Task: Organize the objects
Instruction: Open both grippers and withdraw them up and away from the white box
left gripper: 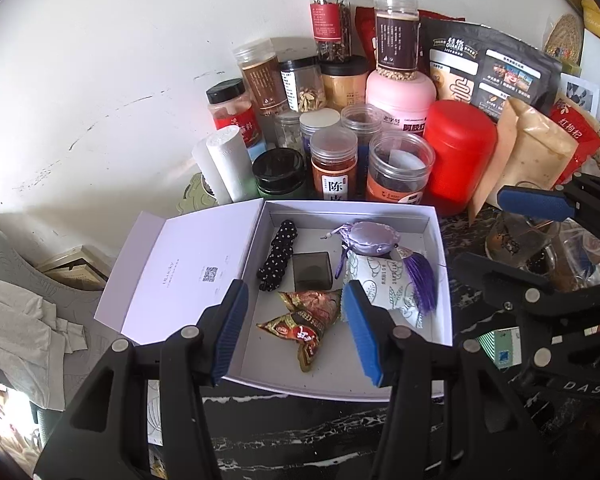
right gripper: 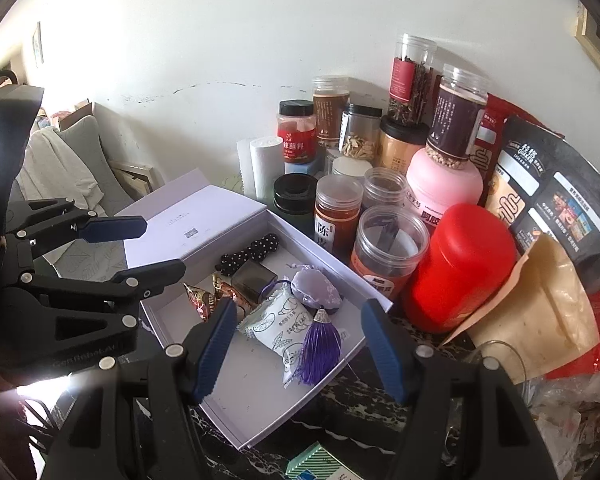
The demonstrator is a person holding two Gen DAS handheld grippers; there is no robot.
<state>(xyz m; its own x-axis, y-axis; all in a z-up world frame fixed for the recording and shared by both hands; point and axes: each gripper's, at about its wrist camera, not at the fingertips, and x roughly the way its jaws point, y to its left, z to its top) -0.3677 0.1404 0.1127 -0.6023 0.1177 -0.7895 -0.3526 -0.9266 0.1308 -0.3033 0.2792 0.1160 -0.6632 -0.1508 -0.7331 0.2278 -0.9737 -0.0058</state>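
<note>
An open white box (left gripper: 440, 280) (right gripper: 256, 412) lies on the dark marble counter with its lid (left gripper: 180, 276) folded out to the left. Inside lie a black polka-dot fabric piece (left gripper: 278, 258), a dark grey cube (left gripper: 312, 272), two red-brown snack wrappers (left gripper: 304, 320), a white printed packet (left gripper: 384, 284) and a purple sachet with tassel (left gripper: 370, 238) (right gripper: 316, 292). My left gripper (left gripper: 296, 334) is open and empty above the box's near part. My right gripper (right gripper: 300, 350) is open and empty over the box's right side; it also shows in the left wrist view (left gripper: 500, 236).
Several jars, a red canister (left gripper: 458, 156) (right gripper: 456, 268), a pink bottle (left gripper: 400, 96) and food bags (left gripper: 528, 152) crowd the wall behind the box. A green-white small carton (right gripper: 320, 464) lies on the counter in front. Grey cloth (left gripper: 24, 328) lies at the left.
</note>
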